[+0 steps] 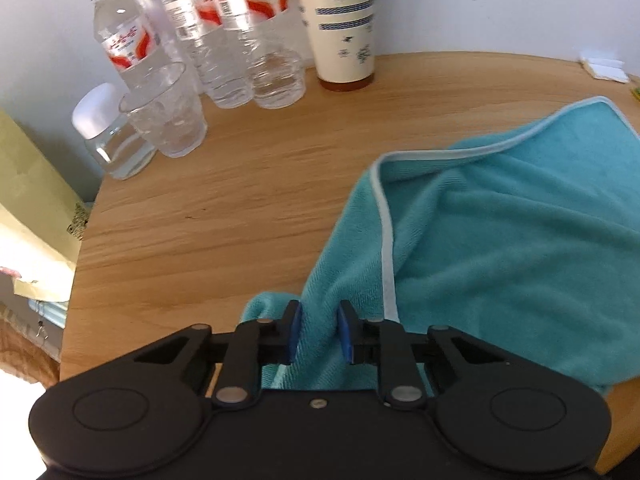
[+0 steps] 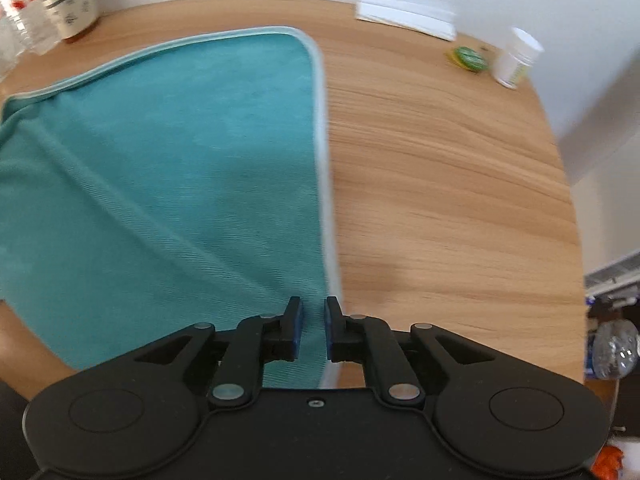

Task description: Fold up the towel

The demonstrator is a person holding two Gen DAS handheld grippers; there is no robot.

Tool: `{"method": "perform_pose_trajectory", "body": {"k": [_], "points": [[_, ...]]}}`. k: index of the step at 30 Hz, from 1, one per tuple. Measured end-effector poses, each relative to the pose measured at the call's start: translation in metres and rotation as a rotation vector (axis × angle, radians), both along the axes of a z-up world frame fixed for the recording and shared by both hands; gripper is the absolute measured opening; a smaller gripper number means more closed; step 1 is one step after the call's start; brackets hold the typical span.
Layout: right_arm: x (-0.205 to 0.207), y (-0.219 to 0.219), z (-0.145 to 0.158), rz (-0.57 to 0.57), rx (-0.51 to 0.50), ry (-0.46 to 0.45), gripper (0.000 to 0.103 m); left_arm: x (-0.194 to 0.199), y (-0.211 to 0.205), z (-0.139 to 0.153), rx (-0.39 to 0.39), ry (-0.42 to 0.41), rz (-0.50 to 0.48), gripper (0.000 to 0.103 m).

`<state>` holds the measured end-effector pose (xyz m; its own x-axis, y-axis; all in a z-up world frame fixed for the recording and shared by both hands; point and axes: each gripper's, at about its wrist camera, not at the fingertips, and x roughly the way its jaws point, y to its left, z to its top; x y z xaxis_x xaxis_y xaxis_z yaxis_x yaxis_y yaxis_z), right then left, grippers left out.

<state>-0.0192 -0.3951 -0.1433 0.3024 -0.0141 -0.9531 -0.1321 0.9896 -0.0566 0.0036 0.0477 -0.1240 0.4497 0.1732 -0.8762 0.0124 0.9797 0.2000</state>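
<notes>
1. Left wrist view: my left gripper (image 1: 318, 330) pinches a bunched corner of the teal towel (image 1: 500, 248), which spreads ahead and to its right across the wooden table (image 1: 240, 216).
2. Right gripper (image 2: 313, 328) is nearly closed over the towel's white-trimmed edge (image 2: 324, 152); I cannot tell whether it grips.
3. I judge the first fold is starting; next, carry both corners forward evenly to the far edge.

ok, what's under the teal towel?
Wooden table shows bare around the teal towel. The left gripper has one bunched corner lifted; the towel hides whatever lies beneath it.
</notes>
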Motion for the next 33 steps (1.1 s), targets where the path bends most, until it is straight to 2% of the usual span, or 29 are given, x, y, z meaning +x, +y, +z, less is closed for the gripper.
{"method": "perform_pose_trajectory", "body": {"k": [2,6,9,12,13,15,17,21,23,24,27,33], "points": [[0.001,-0.005,-0.001,-0.011,-0.008,0.005,0.011,0.002,-0.001,-0.001,0.018,-0.005,0.0,0.018],[0.002,0.0,0.002,-0.003,-0.002,0.027,0.011,0.004,0.003,0.006,-0.004,-0.011,0.019,0.019],[0.005,0.006,0.012,0.02,0.069,0.002,0.012,0.0,0.01,0.016,-0.032,-0.028,0.05,0.025],[0.01,0.032,0.033,0.119,0.172,-0.052,0.015,-0.012,0.016,0.027,-0.062,-0.05,0.06,0.038],[0.013,0.042,0.039,0.158,0.194,-0.071,0.015,-0.016,0.017,0.031,-0.072,-0.053,0.061,0.039],[0.023,0.073,0.051,0.268,0.256,-0.089,0.018,-0.027,0.017,0.037,-0.104,-0.055,0.054,0.039],[0.033,0.098,0.056,0.353,0.307,-0.087,0.027,-0.041,0.023,0.044,-0.133,-0.057,0.037,0.042],[0.05,0.171,0.066,0.554,0.424,-0.094,0.027,-0.069,0.028,0.051,-0.172,-0.043,0.007,0.044],[0.05,0.22,0.075,0.725,0.449,-0.137,0.027,-0.081,0.03,0.052,-0.195,-0.031,0.002,0.044],[0.048,0.23,0.078,0.765,0.454,-0.138,0.027,-0.086,0.031,0.052,-0.215,-0.024,0.003,0.044],[0.035,0.287,0.082,1.017,0.427,-0.171,0.033,-0.099,0.033,0.051,-0.262,-0.019,0.02,0.044],[0.011,0.337,0.074,1.309,0.349,-0.18,0.033,-0.117,0.034,0.038,-0.276,0.001,0.096,0.044]]}}
